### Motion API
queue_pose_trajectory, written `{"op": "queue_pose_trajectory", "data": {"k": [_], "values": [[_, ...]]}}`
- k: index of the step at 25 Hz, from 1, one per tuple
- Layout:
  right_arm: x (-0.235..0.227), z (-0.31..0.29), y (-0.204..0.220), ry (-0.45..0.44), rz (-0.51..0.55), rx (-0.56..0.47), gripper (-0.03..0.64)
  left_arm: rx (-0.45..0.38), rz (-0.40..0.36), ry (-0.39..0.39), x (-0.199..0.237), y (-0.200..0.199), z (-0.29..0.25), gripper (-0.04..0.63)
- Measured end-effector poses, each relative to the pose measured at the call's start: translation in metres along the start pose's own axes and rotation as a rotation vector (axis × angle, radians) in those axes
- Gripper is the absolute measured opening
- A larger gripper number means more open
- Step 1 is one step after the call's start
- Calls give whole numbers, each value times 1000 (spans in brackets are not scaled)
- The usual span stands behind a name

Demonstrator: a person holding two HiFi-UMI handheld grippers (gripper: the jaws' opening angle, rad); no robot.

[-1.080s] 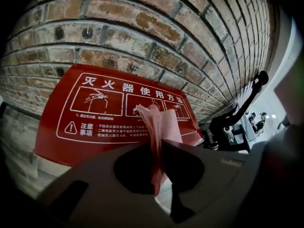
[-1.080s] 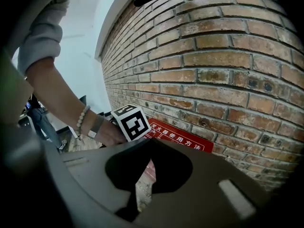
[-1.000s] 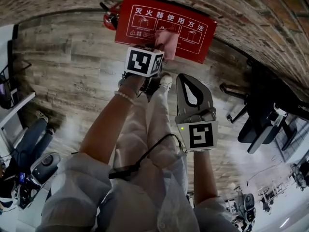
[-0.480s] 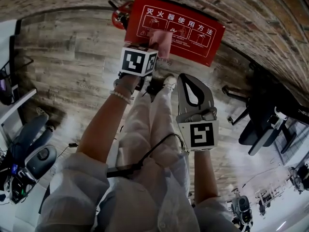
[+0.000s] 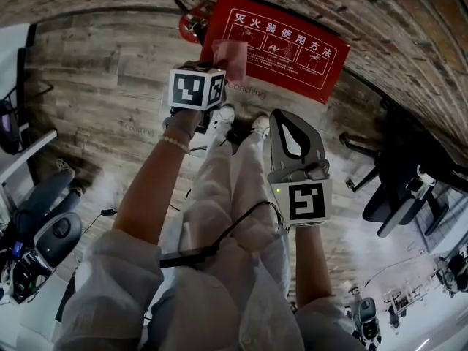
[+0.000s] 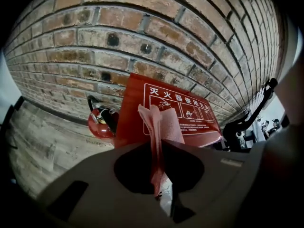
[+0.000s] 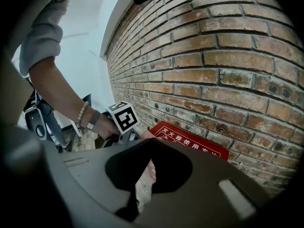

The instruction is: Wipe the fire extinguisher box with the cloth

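Observation:
The red fire extinguisher box [image 5: 287,44] stands against the brick wall, white print on its lid. My left gripper [image 5: 219,70], under its marker cube, is shut on a pink cloth [image 5: 230,55] that rests on the box's left end. From the left gripper view the cloth [image 6: 159,125] stands folded between the jaws in front of the box [image 6: 190,109]. My right gripper [image 5: 281,115] hangs back above the person's legs, shut with nothing in it. In the right gripper view the box [image 7: 194,145] lies ahead past the left gripper's cube [image 7: 122,117].
A red fire extinguisher [image 5: 191,23] lies on the wood floor left of the box; it also shows in the left gripper view as the extinguisher [image 6: 100,123]. The person's shoes [image 5: 240,123] stand just before the box. Black office chairs [image 5: 398,189] stand right, dark equipment [image 5: 44,232] left.
My left gripper has carried the cloth leftward along the box lid, from near its middle to its left end. The right gripper has stayed put.

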State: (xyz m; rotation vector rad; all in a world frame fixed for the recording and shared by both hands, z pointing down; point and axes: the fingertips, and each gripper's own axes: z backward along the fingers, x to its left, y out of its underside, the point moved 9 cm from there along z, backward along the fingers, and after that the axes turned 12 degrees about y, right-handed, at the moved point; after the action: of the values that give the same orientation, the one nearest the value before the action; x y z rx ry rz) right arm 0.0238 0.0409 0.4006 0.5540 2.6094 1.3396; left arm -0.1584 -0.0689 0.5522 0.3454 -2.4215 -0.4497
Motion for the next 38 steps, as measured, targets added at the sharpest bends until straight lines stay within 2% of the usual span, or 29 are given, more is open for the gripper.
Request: {"op": "queue_pose_trajectory", "data": {"k": [9, 16, 25, 29, 38], "values": [[7, -2, -2, -9, 11, -2, 8, -25, 21, -48, 25, 3, 22, 14], [10, -2, -3, -13, 13, -3, 8, -69, 73, -72, 42, 5, 36, 14], [7, 6, -6, -4, 25, -11, 8, -78, 64, -81, 38, 4, 45, 14], [1, 20, -23, 15, 41, -33, 8, -104, 10, -65, 18, -5, 71, 14], [-20, 72, -91, 79, 67, -138, 8, -294, -205, 38, -81, -64, 170, 12]]}}
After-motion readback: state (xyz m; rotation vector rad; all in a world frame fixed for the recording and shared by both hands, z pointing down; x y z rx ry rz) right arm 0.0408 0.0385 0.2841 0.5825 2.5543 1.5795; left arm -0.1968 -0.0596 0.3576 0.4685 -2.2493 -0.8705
